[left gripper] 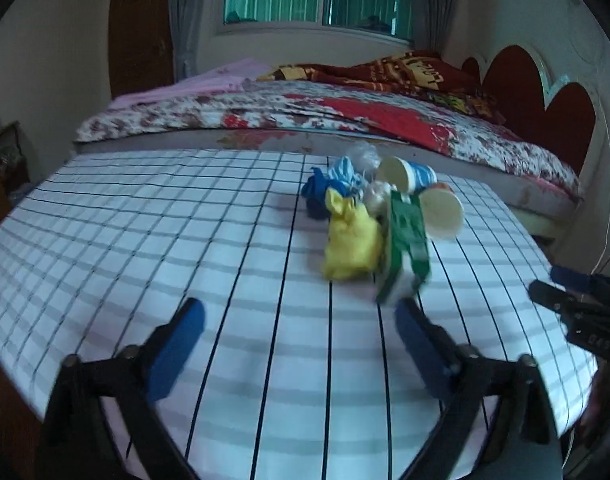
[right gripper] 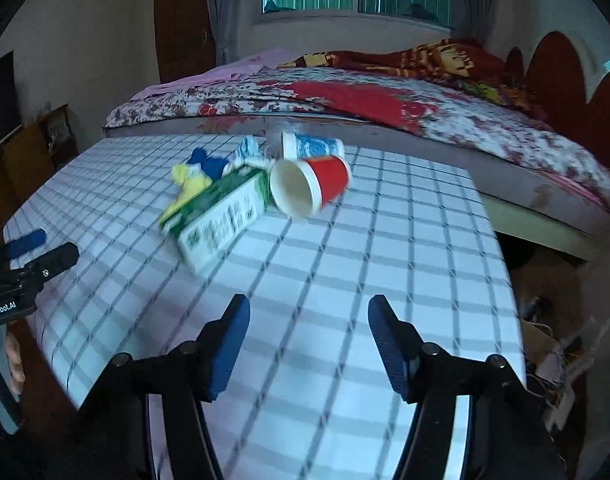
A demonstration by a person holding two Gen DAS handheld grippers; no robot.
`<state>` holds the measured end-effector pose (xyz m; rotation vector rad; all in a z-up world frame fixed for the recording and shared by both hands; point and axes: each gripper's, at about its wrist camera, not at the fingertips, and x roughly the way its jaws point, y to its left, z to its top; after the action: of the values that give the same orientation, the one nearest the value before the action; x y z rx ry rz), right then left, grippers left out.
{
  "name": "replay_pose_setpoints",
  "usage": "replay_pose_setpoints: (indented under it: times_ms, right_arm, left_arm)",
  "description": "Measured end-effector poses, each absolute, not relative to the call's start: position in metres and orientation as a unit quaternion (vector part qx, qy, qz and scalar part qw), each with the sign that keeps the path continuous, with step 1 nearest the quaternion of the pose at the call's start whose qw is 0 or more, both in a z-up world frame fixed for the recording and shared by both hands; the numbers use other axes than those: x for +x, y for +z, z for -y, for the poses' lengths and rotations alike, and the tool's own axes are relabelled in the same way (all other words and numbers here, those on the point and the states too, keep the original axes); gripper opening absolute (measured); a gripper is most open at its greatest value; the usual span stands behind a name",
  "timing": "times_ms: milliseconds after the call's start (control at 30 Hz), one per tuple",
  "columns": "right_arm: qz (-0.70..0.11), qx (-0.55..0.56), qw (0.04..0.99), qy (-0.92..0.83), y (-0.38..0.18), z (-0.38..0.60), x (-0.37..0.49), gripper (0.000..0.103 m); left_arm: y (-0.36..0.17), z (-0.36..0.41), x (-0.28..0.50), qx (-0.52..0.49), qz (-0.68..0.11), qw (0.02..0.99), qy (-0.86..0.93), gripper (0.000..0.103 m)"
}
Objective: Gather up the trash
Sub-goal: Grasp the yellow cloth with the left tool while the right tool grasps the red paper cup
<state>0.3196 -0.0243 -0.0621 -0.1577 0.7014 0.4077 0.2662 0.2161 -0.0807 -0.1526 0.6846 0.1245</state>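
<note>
Left gripper (left gripper: pixel 301 344): jaws spread, nothing between the pads, poised over the checked tablecloth (left gripper: pixel 145 240); its right-hand fingertip sits just short of the near end of the green-and-white carton (left gripper: pixel 407 248), apart from it as far as the blurred frame allows; the spread suits a wide item such as the carton.

Right gripper (right gripper: pixel 309 344): jaws parted and empty, set somewhat narrower than the left pair; it is aimed down at bare cloth, with the red paper cup (right gripper: pixel 309 190) ahead and slightly left, well apart from the pads; the narrower gap plausibly matches a cup body.

Trash location: all items lie in one cluster near the far edge of the table, beside the bed (left gripper: pixel 345 120); the carton lies on its side, long axis toward the cameras; the yellow crumpled wrapper (left gripper: pixel 351 246) rests against its left side; blue crumpled material (left gripper: pixel 317 196) lies behind that; the blue-printed cup (right gripper: pixel 313 146) lies on its side behind the red cup, mouths facing the grippers.

Judgement: approach phase; nothing collected yet; no bin is visible in either view.
</note>
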Motion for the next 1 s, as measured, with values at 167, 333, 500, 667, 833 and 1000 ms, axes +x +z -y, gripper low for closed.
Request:
replay_pose_setpoints:
  times_ms: [167,333,500,667,833,1000]
  right_arm:
    - [-0.354,-0.074,0.91,0.202,-0.074,-0.004,0.385,0.062]
    - [-0.371,-0.066,0.904,0.205,-0.084,-0.016,0.425,0.058]
    - [-0.377,-0.068,0.9,0.206,-0.094,-0.021,0.444,0.05]
    - [-0.376,-0.054,0.903,0.201,-0.099,-0.017,0.452,0.036]
    - [-0.378,-0.033,0.901,0.208,-0.097,-0.01,0.452,0.003]
    - [-0.374,-0.026,0.904,0.204,-0.088,0.001,0.439,0.003]
  left_arm:
    - [-0.098,-0.215,0.324,-0.074,-0.364,0.928,0.03,0.08]
    - [-0.106,-0.206,0.356,-0.076,-0.377,0.923,-0.002,0.079]
    - [-0.111,-0.201,0.372,-0.084,-0.385,0.919,-0.017,0.079]
    - [-0.123,-0.2,0.38,-0.092,-0.4,0.912,-0.023,0.075]
    - [-0.124,-0.206,0.379,-0.12,-0.405,0.906,-0.036,0.034]
    - [-0.116,-0.207,0.359,-0.114,-0.394,0.911,-0.035,0.029]
